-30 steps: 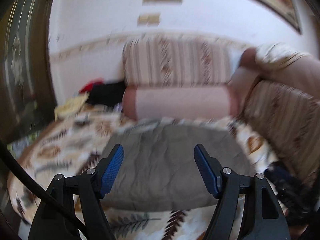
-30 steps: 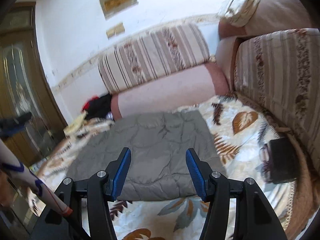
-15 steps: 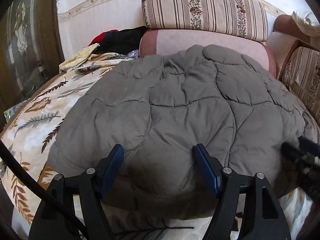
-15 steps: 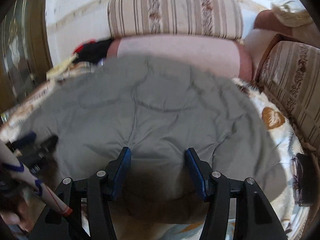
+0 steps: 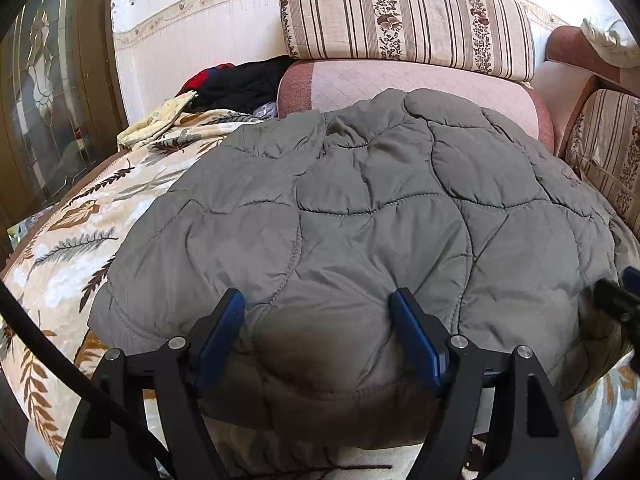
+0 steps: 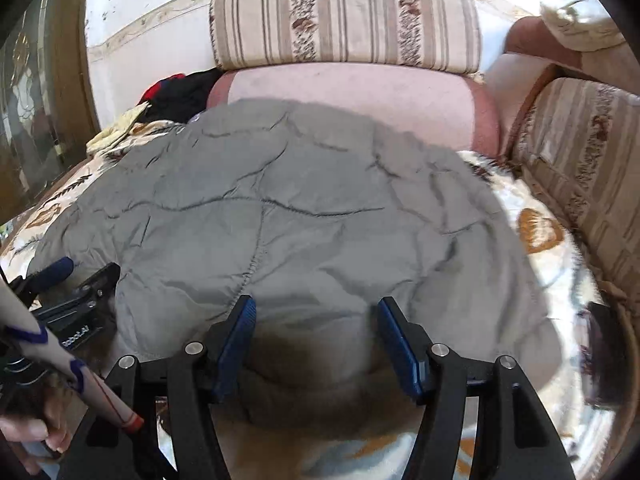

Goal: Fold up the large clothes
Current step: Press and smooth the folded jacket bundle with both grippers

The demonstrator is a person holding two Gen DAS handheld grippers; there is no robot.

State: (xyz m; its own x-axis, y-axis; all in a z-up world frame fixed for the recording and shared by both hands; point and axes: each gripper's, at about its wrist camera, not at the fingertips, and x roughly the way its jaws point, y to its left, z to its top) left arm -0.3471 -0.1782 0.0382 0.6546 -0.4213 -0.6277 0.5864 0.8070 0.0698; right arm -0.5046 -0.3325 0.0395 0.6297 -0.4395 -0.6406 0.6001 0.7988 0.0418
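Observation:
A grey quilted jacket (image 5: pixel 360 200) lies folded and puffy on the leaf-patterned sofa cover (image 5: pixel 72 248). My left gripper (image 5: pixel 318 300) is at the jacket's near edge, toward its left end, with the padded hem bulging up between the blue fingers. Its jaws are opening and the pads do not pinch the cloth. My right gripper (image 6: pixel 317 306) sits over the same near edge of the jacket (image 6: pixel 300 200), further right. Its jaws are also opening, with fabric between them but not clamped. Each gripper shows at the edge of the other's view.
A striped back cushion (image 5: pixel 404 16) and a pink bolster (image 5: pixel 400 84) stand behind the jacket. Dark and red clothes (image 5: pixel 240 84) are piled at the back left. A striped side cushion (image 6: pixel 580 160) is on the right, a dark flat object (image 6: pixel 604 332) below it. A hand (image 6: pixel 32 432) shows at lower left.
Both grippers came down and in toward the jacket's near edge, so the jacket now fills both views. Over the last half second they held still while the jaws widened slightly.

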